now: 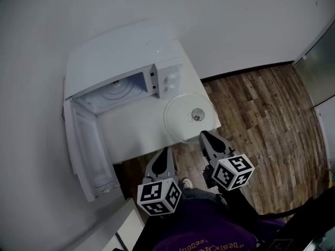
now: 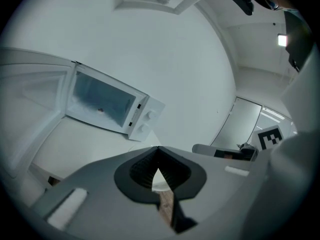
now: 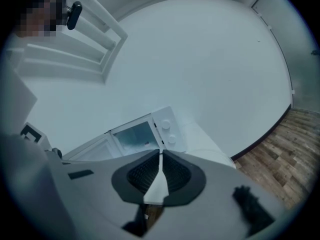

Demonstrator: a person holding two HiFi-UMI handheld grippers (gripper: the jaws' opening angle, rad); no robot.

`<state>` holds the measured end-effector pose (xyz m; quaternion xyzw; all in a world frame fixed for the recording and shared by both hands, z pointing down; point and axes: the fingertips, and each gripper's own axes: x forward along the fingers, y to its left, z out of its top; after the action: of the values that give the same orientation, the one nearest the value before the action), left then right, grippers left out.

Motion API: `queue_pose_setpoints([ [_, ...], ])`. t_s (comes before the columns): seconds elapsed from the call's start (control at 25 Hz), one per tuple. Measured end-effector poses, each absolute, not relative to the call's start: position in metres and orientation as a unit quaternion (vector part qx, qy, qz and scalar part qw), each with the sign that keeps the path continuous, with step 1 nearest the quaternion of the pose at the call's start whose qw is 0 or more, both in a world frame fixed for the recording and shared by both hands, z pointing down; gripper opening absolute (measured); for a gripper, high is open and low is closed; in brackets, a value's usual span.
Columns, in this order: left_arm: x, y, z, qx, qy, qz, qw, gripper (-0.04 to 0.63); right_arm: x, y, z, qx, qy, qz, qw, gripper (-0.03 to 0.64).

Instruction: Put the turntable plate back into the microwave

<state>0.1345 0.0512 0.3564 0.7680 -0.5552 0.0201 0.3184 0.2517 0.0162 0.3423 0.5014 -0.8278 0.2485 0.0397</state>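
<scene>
Finds microwave (image 1: 123, 69) standing open, with turntable plate (image 1: 188, 116) lying outside on the table (image 1: 136, 132). Records left gripper (image 1: 166, 150) and right gripper (image 1: 204, 134) both clenched, nothing held — near the table's front edge.

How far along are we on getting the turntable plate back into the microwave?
Done: the microwave door stands open. In hand: nothing. The left gripper and right gripper are both shut and empty, near the table front edge. Left to do: the turntable plate lies on the table beside the microwave, not yet gripped, lifted in or seated.
</scene>
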Motion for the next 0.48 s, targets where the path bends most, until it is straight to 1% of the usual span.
queue_pose_setpoints([
  [0.44, 0.172, 0.011, 0.388, 0.811, -0.438, 0.063, 0.382, 0.008, 0.288, -0.007, 0.382, 0.556, -0.77, 0.308, 0.052, 0.014],
  [0.48, 0.177, 0.01, 0.391, 0.811, -0.428, 0.064, 0.393, 0.039, 0.293, -0.007, 0.387, 0.56, -0.763, 0.319, 0.05, 0.017],
])
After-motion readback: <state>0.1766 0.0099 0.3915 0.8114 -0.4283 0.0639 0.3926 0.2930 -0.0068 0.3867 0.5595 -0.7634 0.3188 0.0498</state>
